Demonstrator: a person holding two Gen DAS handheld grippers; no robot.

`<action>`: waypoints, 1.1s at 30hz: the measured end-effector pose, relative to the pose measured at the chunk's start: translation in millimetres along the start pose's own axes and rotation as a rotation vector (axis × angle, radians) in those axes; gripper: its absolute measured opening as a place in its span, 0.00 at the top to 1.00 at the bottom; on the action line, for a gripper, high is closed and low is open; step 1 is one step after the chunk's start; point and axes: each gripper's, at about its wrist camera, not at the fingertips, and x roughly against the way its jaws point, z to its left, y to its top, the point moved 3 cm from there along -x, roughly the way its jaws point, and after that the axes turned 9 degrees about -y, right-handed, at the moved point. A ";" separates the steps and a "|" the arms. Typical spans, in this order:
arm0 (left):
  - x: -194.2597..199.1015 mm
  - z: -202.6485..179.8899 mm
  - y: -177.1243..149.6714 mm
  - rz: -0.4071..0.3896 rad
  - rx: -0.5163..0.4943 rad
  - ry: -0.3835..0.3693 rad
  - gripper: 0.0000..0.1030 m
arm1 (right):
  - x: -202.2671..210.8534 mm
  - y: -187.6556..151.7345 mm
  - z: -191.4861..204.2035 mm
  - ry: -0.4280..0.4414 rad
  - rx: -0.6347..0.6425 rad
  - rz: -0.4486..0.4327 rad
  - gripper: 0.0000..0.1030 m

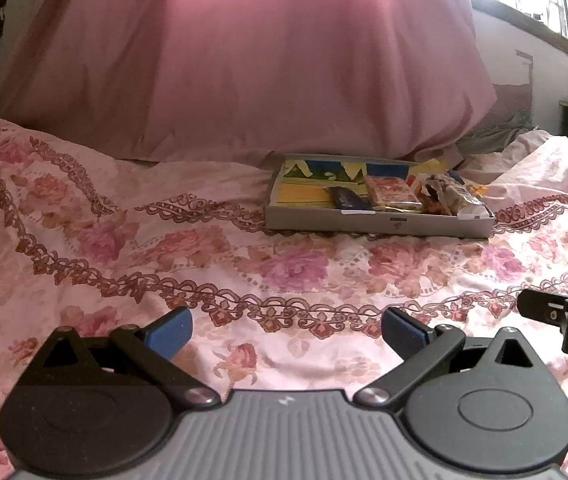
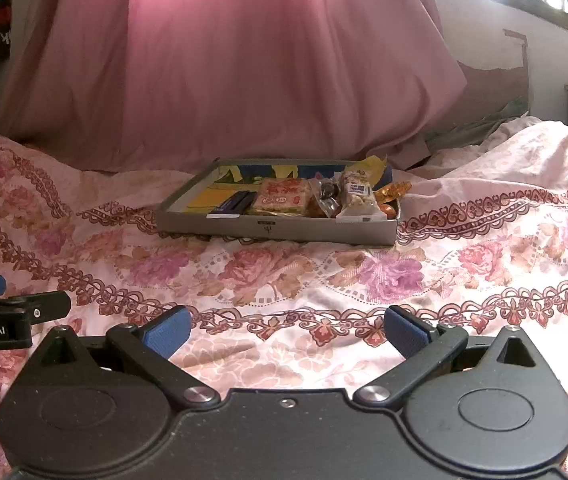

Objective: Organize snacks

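Both grippers hang low over the flowered bedspread point(image 1: 132, 248), side by side. The left gripper point(image 1: 285, 334) and the right gripper point(image 2: 287, 334) each have jaws spread wide — nothing held. Ahead of them, well apart, sits the shallow grey tray point(image 2: 276, 230) with the snacks point(image 2: 282, 199) packed toward its right side, a pink pillow point(image 2: 244, 68) behind it.

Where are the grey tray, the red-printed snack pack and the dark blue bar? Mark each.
grey tray point(image 2: 284, 229), right wrist view, on its front wall.
red-printed snack pack point(image 2: 282, 197), right wrist view, on its top face.
dark blue bar point(image 1: 348, 199), left wrist view, on its wrapper's middle.
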 end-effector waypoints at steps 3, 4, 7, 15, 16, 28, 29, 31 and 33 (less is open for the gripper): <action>-0.2 0.5 0.3 0.000 0.005 -0.001 0.00 | 0.0 0.2 0.1 0.001 0.000 -0.001 0.01; -0.3 0.5 0.3 -0.001 0.005 -0.001 0.00 | 0.0 -0.1 -0.1 0.001 -0.001 -0.001 0.01; -0.3 0.4 0.4 -0.001 0.003 -0.001 0.00 | -0.4 -0.2 -0.2 0.000 0.000 0.002 0.01; -0.1 -0.1 0.4 0.000 0.003 0.000 0.00 | -1.5 -0.8 0.7 -0.001 0.005 0.007 0.01; -0.1 0.0 0.4 -0.001 0.003 0.000 0.00 | -1.7 -0.9 0.7 -0.001 0.005 0.008 0.01; -0.7 -0.2 -0.3 0.001 0.003 -0.002 0.00 | -2.3 -1.1 1.0 -0.002 0.006 0.011 0.01; -0.8 -0.2 -0.4 0.001 0.003 -0.002 0.00 | -2.3 -1.0 0.9 -0.001 0.006 0.011 0.01; -0.8 -0.2 -0.4 0.002 0.002 -0.001 0.00 | -2.6 -0.9 1.0 -0.002 0.007 0.014 0.01; -0.8 -0.2 -0.4 0.002 0.002 -0.001 0.00 | -3.6 -2.2 1.4 -0.002 0.010 0.018 0.01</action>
